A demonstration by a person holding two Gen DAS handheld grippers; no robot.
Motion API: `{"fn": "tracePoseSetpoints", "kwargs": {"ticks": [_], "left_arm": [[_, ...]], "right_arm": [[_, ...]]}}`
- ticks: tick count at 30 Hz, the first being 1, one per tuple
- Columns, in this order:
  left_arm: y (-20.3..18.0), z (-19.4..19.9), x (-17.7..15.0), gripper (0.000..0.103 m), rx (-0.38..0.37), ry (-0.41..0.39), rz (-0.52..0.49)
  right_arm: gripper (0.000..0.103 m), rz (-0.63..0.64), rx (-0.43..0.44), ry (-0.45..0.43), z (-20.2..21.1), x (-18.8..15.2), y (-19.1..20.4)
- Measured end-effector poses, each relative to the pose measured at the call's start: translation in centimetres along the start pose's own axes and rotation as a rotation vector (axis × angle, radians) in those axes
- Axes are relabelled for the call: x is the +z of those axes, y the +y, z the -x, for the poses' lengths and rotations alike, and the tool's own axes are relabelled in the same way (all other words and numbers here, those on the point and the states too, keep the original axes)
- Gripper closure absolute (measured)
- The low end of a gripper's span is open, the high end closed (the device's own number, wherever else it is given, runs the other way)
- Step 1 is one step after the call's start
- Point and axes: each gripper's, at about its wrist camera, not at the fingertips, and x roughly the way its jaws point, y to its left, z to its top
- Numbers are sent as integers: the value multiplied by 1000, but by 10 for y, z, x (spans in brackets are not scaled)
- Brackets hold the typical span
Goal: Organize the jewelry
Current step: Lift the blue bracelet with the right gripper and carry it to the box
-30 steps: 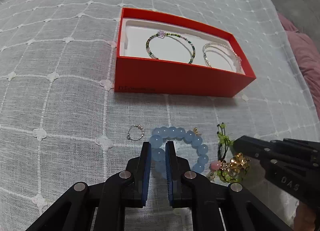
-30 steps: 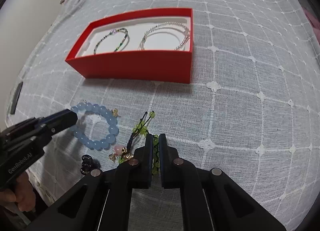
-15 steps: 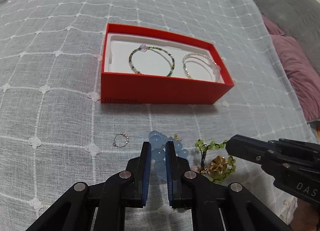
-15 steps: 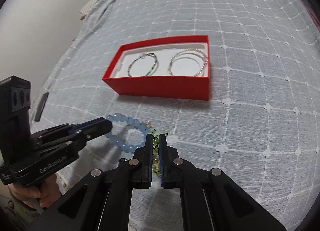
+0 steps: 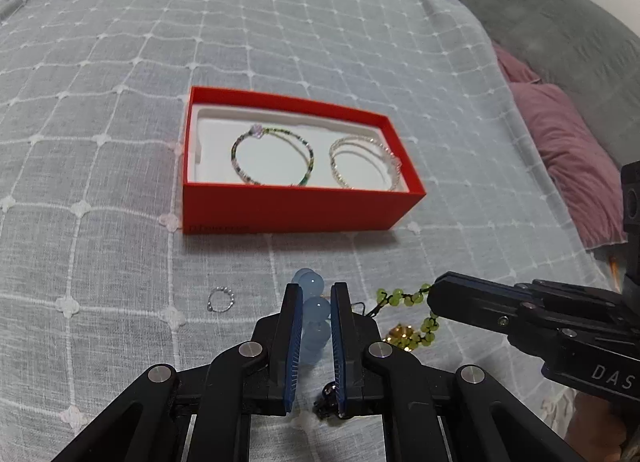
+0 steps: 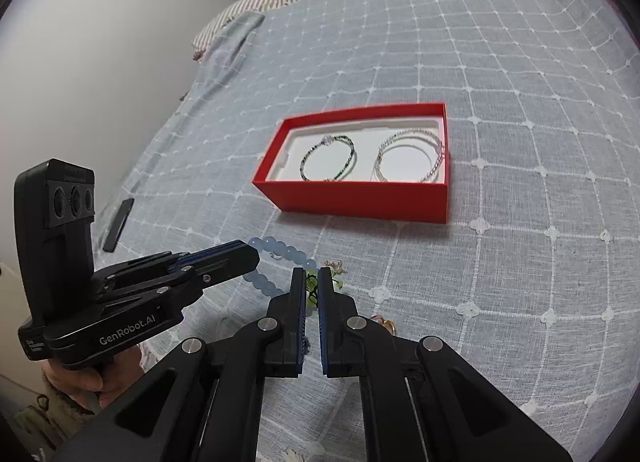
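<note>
Both grippers lifted short of red box (image 5: 288,210): left gripper (image 5: 314,310) clamps blue bead bracelet (image 5: 316,308), right gripper (image 6: 313,288) pinches green bead bracelet (image 6: 311,286), for boxing.

Bedspread (image 5: 120,142) woven cloth, matt, raised stitched grid; red box (image 5: 296,210) smooth matt card, white liner; blue bead bracelet (image 5: 316,308) glossy, translucent; grippers' black plastic, metal rivets
</note>
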Motion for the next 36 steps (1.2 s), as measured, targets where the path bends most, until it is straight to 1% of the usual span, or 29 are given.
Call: {"fn": "tracePoseSetpoints", "kwargs": {"ticks": [10,18,21,28,33,36], "left_arm": [[-2,13,7,95,-36,-47,-21],[-2,21,16,95,-55,-93,-33],[-2,24,21,95,-61,-112,-36],[-8,28,30,95,-72,-154,-57],[-12,22,32,95,-87,-149,-63],[-15,24,36,95,-83,-173,-82]], "right_arm": [[98,-5,5,-48,11,4,0],[98,5,-26,-74,16,7,-1],[98,18,-47,-92,20,8,0],[98,41,-62,-131,25,14,3],[98,66,-107,-148,27,17,6],[98,58,-126,-159,28,21,2]]}}
